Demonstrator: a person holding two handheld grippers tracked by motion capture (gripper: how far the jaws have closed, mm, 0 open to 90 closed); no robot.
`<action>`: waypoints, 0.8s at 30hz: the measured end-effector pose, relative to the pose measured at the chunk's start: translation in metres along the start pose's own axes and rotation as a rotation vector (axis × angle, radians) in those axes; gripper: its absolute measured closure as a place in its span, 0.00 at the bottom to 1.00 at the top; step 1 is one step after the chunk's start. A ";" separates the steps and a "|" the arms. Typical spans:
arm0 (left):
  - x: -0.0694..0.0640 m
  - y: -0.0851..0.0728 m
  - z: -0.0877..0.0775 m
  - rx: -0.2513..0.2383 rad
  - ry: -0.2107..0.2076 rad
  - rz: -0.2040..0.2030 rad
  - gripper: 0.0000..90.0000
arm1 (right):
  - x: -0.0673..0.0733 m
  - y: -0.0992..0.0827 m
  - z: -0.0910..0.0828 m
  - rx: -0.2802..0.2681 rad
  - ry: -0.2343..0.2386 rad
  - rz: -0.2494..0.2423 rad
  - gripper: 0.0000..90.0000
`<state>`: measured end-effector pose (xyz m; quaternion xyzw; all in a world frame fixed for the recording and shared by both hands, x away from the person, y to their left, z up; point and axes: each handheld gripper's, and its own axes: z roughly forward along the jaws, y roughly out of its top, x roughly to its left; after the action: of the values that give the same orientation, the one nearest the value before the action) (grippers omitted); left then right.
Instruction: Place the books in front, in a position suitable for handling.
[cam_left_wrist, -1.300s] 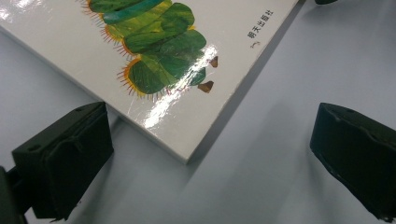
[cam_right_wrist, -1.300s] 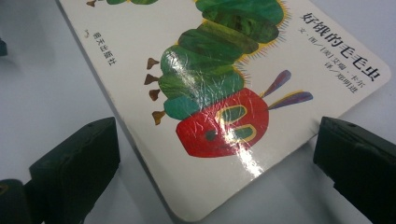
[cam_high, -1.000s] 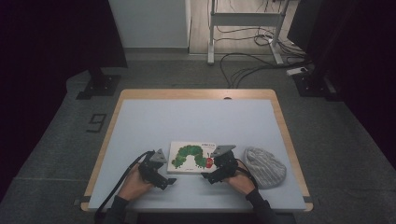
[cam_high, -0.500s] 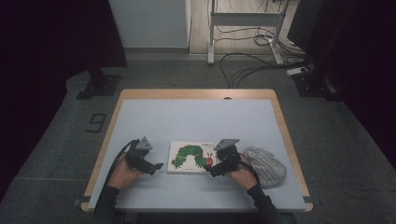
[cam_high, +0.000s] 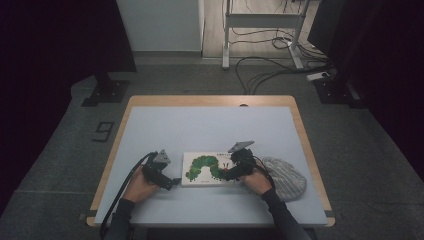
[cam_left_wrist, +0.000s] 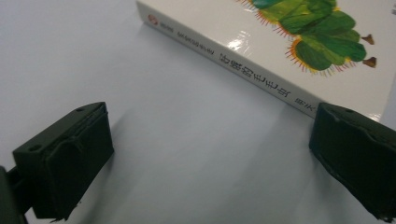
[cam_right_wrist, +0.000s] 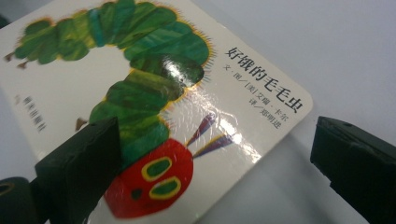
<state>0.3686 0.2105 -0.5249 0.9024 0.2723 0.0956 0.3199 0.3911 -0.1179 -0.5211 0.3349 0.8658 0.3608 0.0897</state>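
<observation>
White board book with a green caterpillar on its cover (cam_high: 209, 169) lay flat near the front edge of the pale blue table top (cam_high: 210, 130). Left gripper (cam_high: 172, 182) sat just beside the book's spine edge, jaws spread wide, holding nothing. Right gripper (cam_high: 227, 175) hovered over the book's opposite end, jaws likewise apart and empty. Grey ribbed knit hat (cam_high: 286, 177) lay just beyond that end of the book.

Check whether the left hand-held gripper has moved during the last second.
Yes. The left hand-held gripper first drew left, away from the book, then came back right to its spine edge; the book stayed put.
</observation>
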 end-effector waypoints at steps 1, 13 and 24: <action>-0.003 0.001 0.001 -0.006 -0.005 0.004 0.00 | -0.003 0.001 0.003 0.001 0.014 0.024 0.02; -0.020 0.006 0.006 -0.012 -0.037 0.044 0.00 | -0.009 0.004 0.009 -0.003 0.043 0.041 0.00; -0.034 0.000 0.002 -0.017 -0.073 0.084 0.00 | -0.004 0.015 0.020 0.003 0.067 0.007 0.00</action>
<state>0.3411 0.1911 -0.5265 0.9132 0.2215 0.0783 0.3331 0.4094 -0.1015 -0.5255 0.3259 0.8676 0.3711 0.0587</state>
